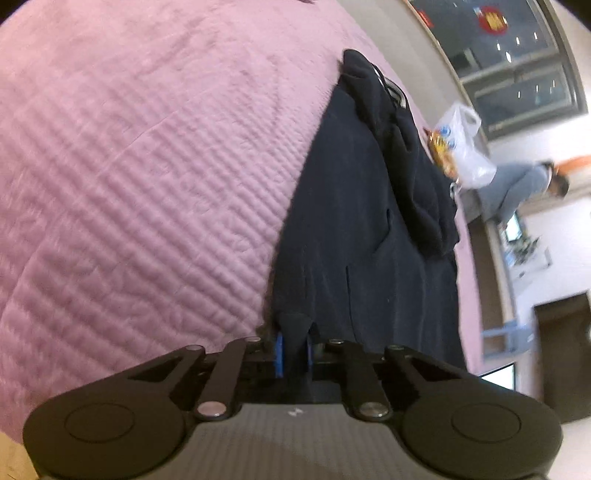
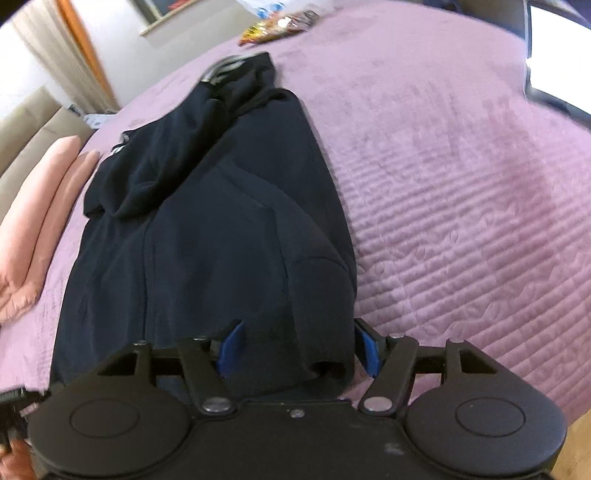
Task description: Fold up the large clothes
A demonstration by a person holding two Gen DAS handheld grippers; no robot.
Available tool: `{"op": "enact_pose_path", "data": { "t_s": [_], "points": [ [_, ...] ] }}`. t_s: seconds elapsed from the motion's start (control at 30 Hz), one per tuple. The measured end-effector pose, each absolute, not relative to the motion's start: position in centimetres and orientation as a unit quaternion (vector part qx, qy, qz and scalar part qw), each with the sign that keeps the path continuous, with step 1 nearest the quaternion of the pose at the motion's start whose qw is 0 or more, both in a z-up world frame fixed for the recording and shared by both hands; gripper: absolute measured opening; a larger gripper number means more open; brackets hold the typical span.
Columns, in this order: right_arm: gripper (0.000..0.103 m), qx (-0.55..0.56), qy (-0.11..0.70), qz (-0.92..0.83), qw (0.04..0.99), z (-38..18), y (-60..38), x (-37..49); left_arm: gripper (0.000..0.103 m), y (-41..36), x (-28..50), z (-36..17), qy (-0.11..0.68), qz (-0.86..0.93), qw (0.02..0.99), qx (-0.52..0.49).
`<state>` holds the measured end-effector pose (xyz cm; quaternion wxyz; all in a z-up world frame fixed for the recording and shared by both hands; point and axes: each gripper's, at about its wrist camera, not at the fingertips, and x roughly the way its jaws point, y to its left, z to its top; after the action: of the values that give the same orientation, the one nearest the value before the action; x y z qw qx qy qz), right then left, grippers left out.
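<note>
A dark navy hooded garment [image 1: 369,221] lies lengthwise on the pink quilted bedspread [image 1: 129,166], its hood bunched at the far end. My left gripper [image 1: 293,352] is shut on the garment's near left corner, with a tuft of fabric pinched between the blue pads. In the right wrist view the same garment [image 2: 207,221] stretches away over the bedspread [image 2: 461,184]. My right gripper [image 2: 299,350] stands open and wide at the near right corner. A folded sleeve end with its cuff lies between the blue pads [image 2: 231,349], which do not squeeze it.
A white plastic bag with snack packets [image 1: 461,147] sits at the bed's far edge, and a person in grey [image 1: 517,184] sits beyond it. Folded peach-pink bedding [image 2: 37,221] lies left of the garment. Snack packets [image 2: 277,26] lie past the hood. Wide bedspread stretches beside the garment.
</note>
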<state>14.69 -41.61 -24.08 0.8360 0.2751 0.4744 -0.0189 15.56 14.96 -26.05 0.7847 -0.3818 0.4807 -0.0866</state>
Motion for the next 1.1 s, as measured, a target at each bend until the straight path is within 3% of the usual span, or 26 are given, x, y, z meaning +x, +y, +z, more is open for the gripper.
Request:
{"op": "enact_pose_path", "data": {
  "t_s": [0.07, 0.1, 0.13, 0.17, 0.2, 0.33, 0.47, 0.67, 0.87, 1.1],
  "points": [
    [0.069, 0.285, 0.482, -0.021, 0.828, -24.9, -41.7, 14.8, 0.013, 15.5, 15.1, -26.6, 0.473, -0.095, 0.778, -0.403],
    [0.054, 0.272, 0.48, -0.023, 0.834, -25.0, -41.5, 14.7, 0.013, 15.6, 15.0, -26.8, 0.47, -0.101, 0.775, -0.41],
    [0.03, 0.253, 0.475, -0.019, 0.843, -24.8, -41.3, 14.6, 0.016, 15.5, 14.9, -26.9, 0.469, -0.108, 0.773, -0.414],
    [0.021, 0.248, 0.469, -0.005, 0.847, -24.7, -41.2, 14.4, 0.016, 15.6, 15.0, -27.0, 0.467, -0.118, 0.772, -0.415],
    [0.019, 0.252, 0.461, 0.004, 0.851, -24.8, -41.2, 14.3, 0.016, 15.5, 15.1, -27.2, 0.466, -0.13, 0.771, -0.415],
    [0.017, 0.256, 0.449, 0.026, 0.856, -25.4, -41.7, 14.3, 0.017, 16.0, 15.8, -28.4, 0.459, -0.178, 0.754, -0.434],
    [0.016, 0.263, 0.445, 0.061, 0.854, -26.0, -42.8, 14.6, 0.007, 15.4, 16.9, -28.5, 0.46, -0.196, 0.763, -0.409],
    [0.009, 0.34, 0.5, 0.053, 0.795, -25.4, -45.1, 17.1, 0.006, 16.4, 18.8, -27.2, 0.471, -0.19, 0.736, -0.447],
    [0.008, 0.334, 0.489, 0.061, 0.804, -20.2, -44.7, 22.0, 0.006, 15.0, 23.9, -21.7, 0.433, -0.206, 0.733, -0.483],
    [0.008, 0.296, 0.402, 0.064, 0.864, -13.8, -45.1, 35.0, 0.006, 13.4, 35.7, -14.7, 0.36, -0.221, 0.77, -0.478]
  ]
}}
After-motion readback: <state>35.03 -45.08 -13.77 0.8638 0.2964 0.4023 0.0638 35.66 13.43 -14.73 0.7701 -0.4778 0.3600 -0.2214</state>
